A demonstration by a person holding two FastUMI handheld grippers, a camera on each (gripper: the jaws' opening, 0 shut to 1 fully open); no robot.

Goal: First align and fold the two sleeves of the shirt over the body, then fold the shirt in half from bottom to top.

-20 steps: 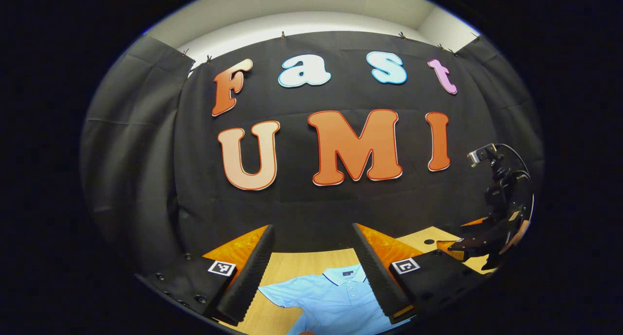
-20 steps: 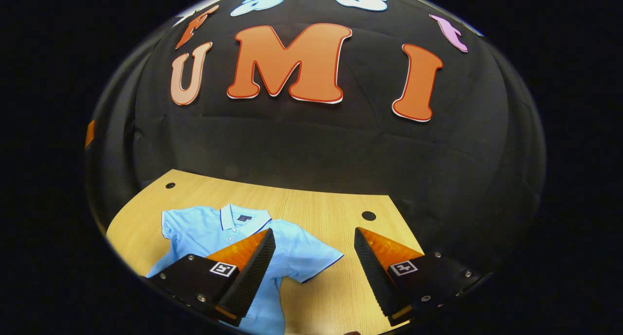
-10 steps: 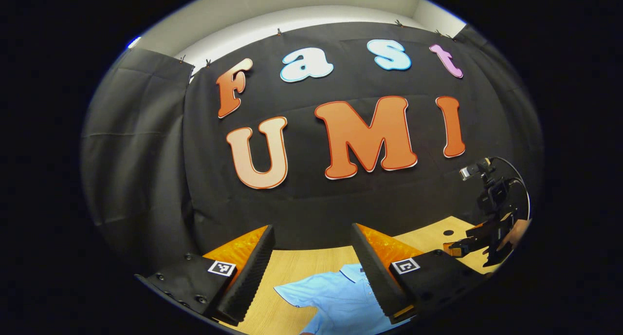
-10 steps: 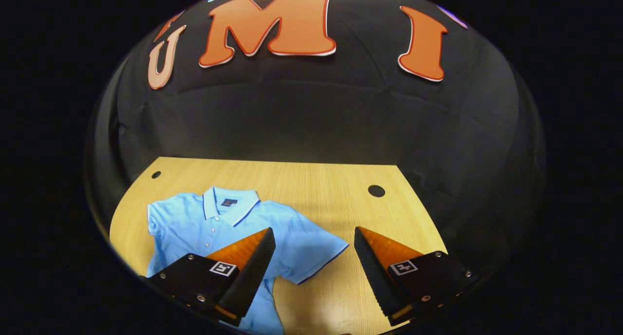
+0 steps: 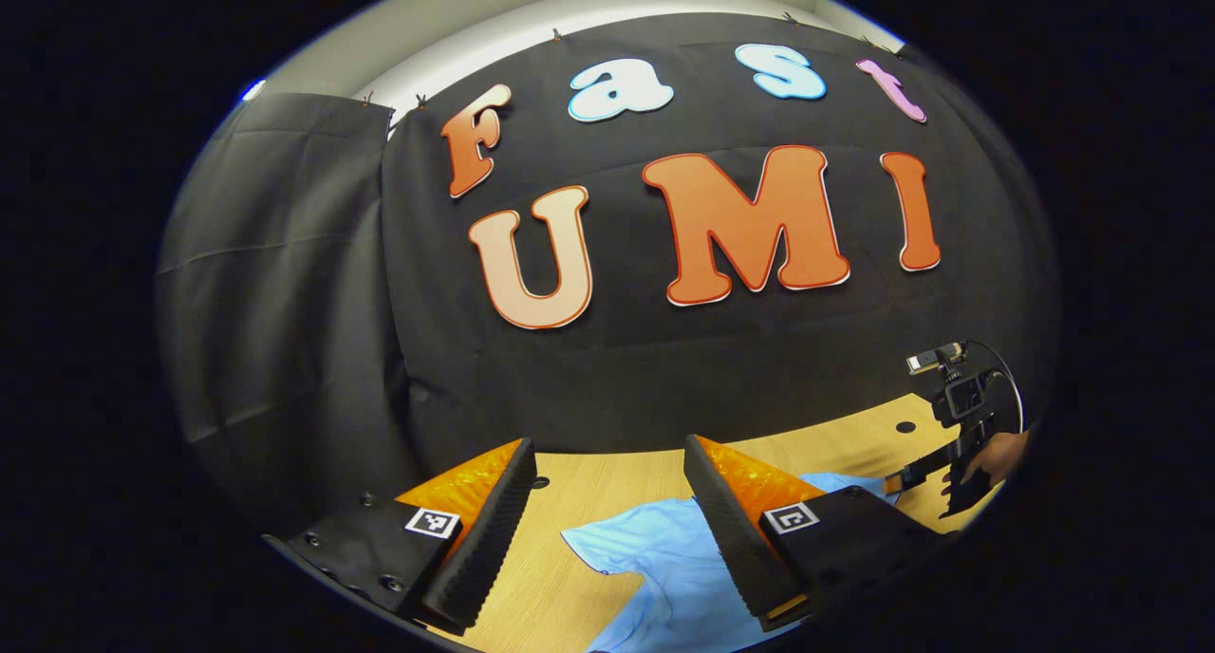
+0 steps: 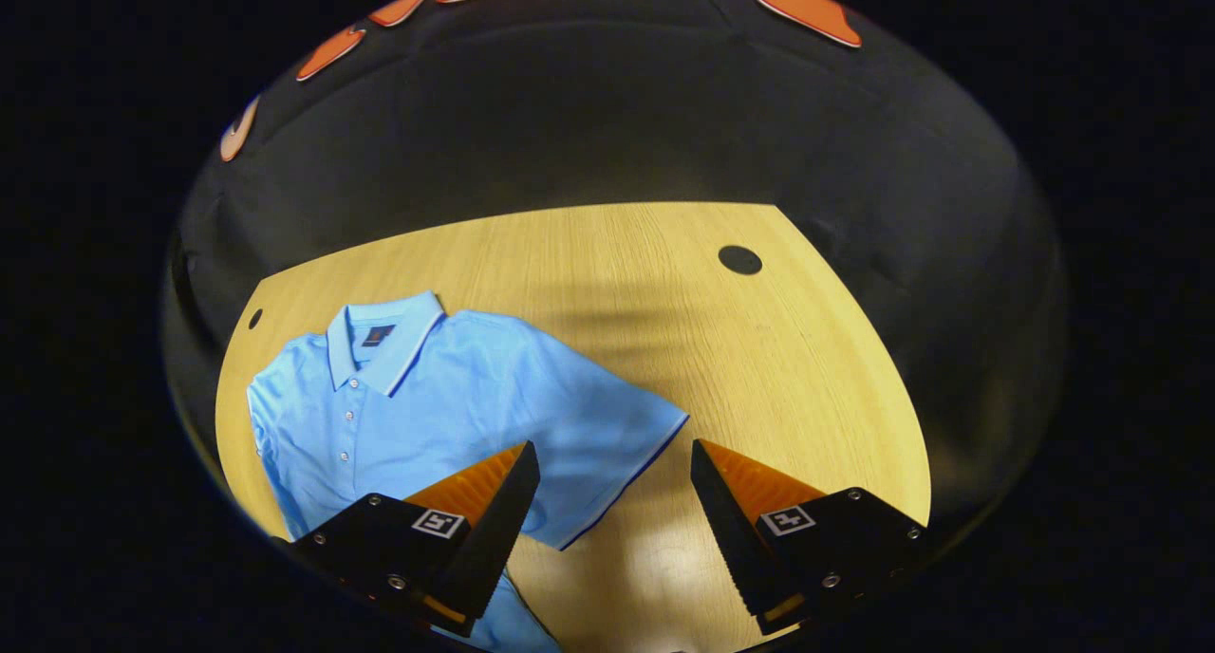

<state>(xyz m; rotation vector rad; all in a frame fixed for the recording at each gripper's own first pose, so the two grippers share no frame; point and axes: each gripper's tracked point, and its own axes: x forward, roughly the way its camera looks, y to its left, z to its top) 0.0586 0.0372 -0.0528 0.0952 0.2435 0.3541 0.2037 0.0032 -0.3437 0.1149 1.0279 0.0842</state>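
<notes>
Item, my left gripper [image 5: 607,501]: fingers spread wide, empty, raised above the table's [image 6: 664,283] left side, looking toward the wall.

Item, my right gripper [image 6: 612,501]: fingers likewise spread, empty, tilted down over the sleeve [image 6: 607,435]. In the left gripper view I see it [image 5: 935,477] far right, with a hand [image 5: 992,458] around it.

Item, shirt [image 6: 427,406]: flat, face up, collar [image 6: 380,335] toward the wall, unfolded.

Item, table: two round holes [image 6: 739,259].

In the right gripper view the shirt [image 6: 427,406] runs out of sight at the bottom, its lower body hidden behind the gripper's finger. In the left gripper view a finger [image 5: 731,530] covers its collar.
</notes>
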